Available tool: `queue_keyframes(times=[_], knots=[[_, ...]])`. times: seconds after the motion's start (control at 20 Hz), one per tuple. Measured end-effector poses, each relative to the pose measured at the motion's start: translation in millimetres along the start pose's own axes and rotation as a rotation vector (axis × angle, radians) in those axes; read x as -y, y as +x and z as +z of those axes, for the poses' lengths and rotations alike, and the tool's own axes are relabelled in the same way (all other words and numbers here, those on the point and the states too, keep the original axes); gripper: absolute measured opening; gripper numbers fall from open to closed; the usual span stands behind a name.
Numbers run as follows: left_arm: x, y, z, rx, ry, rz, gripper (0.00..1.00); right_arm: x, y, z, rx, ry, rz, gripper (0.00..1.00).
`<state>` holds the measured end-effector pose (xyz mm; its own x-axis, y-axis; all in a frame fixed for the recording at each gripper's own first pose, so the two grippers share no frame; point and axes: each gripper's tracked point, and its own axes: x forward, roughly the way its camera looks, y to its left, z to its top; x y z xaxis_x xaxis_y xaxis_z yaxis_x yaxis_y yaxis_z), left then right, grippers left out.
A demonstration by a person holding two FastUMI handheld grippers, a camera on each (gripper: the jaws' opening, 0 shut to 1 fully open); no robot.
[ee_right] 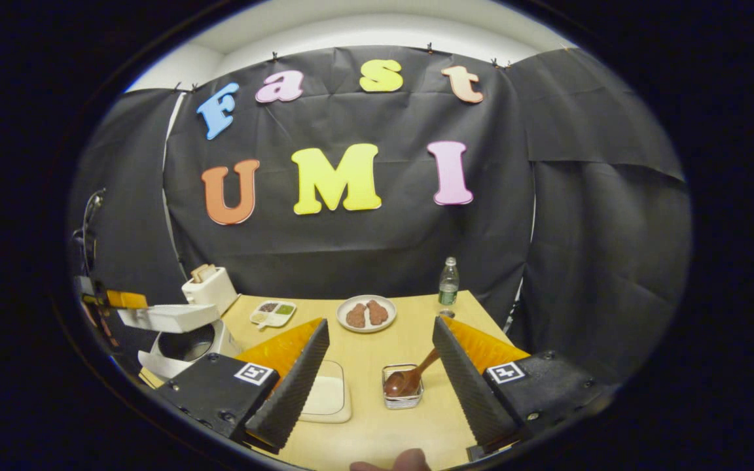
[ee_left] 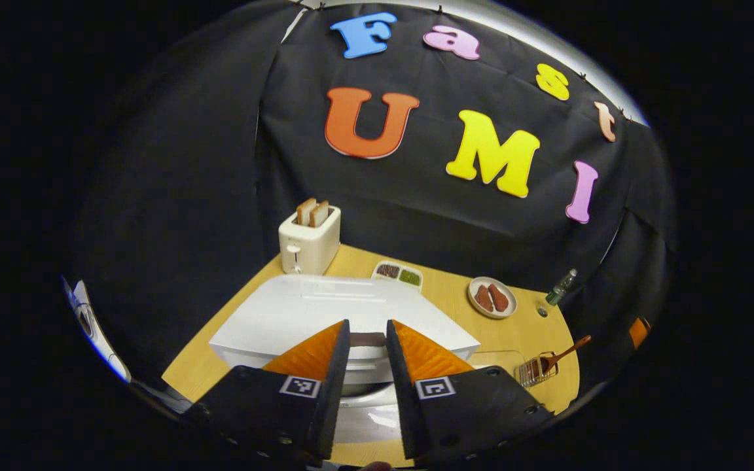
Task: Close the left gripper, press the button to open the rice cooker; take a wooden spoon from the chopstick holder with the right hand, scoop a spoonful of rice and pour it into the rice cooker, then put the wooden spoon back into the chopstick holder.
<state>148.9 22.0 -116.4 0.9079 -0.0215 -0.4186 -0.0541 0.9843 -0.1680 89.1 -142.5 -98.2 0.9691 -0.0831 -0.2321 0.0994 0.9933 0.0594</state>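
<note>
The wooden spoon stands bowl-down in the small wire chopstick holder near the table's front, its handle leaning up to the right. It looks light, stiff and smooth, so the bare upper handle is the likely place to grip. The right gripper hangs wide open and empty, straddling the holder with free room around. The left gripper, narrowly parted and empty, sits at the rice cooker's raised lid. The rice tray lies just beside the holder.
</note>
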Motion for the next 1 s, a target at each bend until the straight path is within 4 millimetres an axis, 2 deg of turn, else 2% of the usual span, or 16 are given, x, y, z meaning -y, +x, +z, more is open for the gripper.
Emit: queue_keyframes(times=[0.05,0.2,0.35,0.4,0.45,0.5,0.55,0.8,1.0], knots=[[2,2,16,0.042,0.029,0.005,0.55,3,-1,2,0.002,0.0,-0.006,1.0],[9,3,62,0.175,0.088,0.01,0.58,11,-5,4,0.008,-0.01,-0.019,1.0],[16,-6,89,0.263,0.099,0.005,0.57,24,-9,9,0.024,-0.026,-0.032,1.0],[17,-8,91,0.281,0.101,0.001,0.58,29,-9,8,0.025,-0.03,-0.037,1.0],[20,-14,90,0.292,0.102,0.003,0.65,35,-10,6,0.024,-0.028,-0.041,1.0],[23,-17,90,0.304,0.102,0.001,0.77,41,-10,2,0.022,-0.024,-0.045,1.0],[28,-21,89,0.311,0.103,-0.004,0.93,46,-10,-2,0.015,-0.02,-0.051,1.0],[34,-44,96,0.375,0.104,0.036,0.94,61,9,-26,-0.023,-0.018,-0.035,1.0],[47,-56,90,0.382,0.106,0.045,0.94,66,43,-56,-0.07,-0.034,0.003,1.0]])
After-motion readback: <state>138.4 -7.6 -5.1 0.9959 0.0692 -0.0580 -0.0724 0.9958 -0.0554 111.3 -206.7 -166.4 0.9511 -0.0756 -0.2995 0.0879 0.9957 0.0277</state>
